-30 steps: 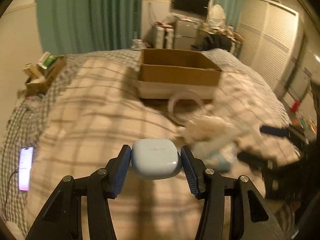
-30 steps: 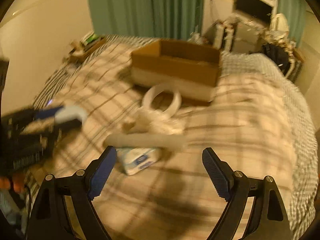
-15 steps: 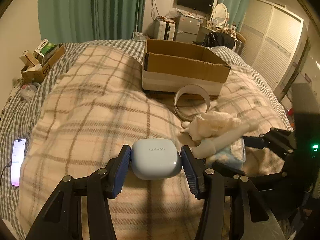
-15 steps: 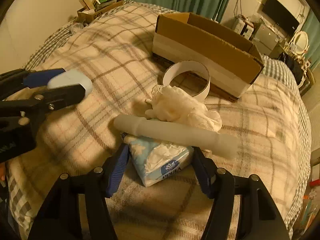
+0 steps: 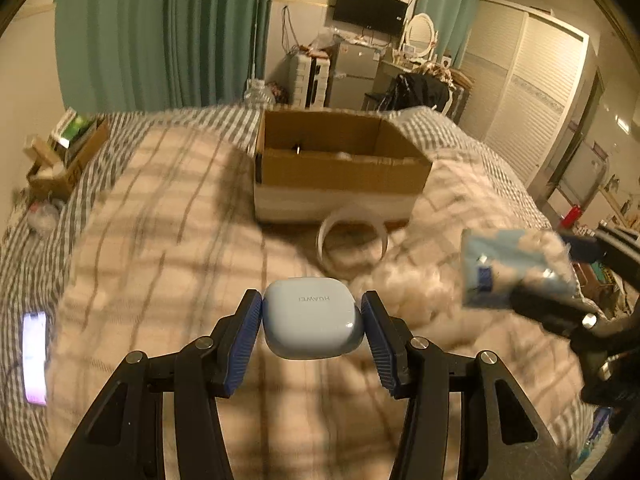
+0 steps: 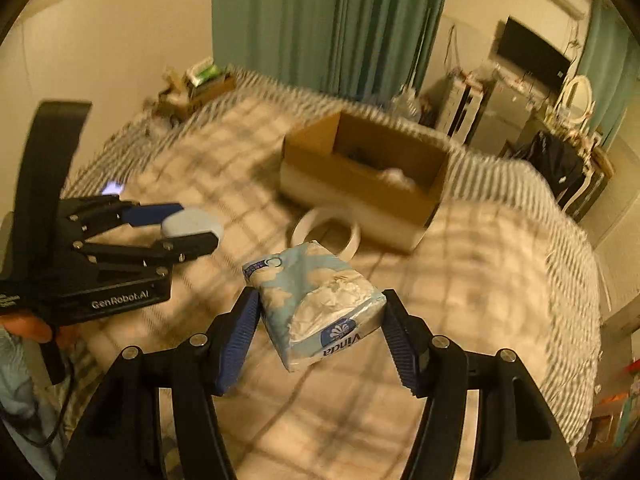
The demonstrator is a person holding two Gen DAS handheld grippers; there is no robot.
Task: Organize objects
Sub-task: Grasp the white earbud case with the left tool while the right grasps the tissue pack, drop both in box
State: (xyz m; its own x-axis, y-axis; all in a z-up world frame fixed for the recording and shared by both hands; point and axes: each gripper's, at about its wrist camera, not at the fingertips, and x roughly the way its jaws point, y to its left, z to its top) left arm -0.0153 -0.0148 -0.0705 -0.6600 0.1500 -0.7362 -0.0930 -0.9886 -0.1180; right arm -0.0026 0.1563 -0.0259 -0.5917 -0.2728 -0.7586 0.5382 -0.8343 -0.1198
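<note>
My left gripper [image 5: 312, 320] is shut on a pale blue earbud case [image 5: 313, 317] and holds it above the plaid bed; it also shows in the right wrist view [image 6: 188, 232]. My right gripper [image 6: 320, 320] is shut on a blue tissue pack [image 6: 320, 308], lifted off the bed; the pack shows at the right of the left wrist view [image 5: 516, 268]. An open cardboard box [image 5: 340, 168] stands farther back on the bed, also in the right wrist view [image 6: 360, 172], with some items inside.
A white tape ring [image 5: 352, 236] lies just in front of the box. A crumpled white cloth [image 5: 412, 284] lies beside it. A lit phone [image 5: 34, 356] lies at the bed's left edge. A small box of clutter [image 5: 64, 148] sits at the far left.
My right gripper has closed on the tissue pack and lifted it off the bed. Both grippers have risen; the left still holds the earbud case.
</note>
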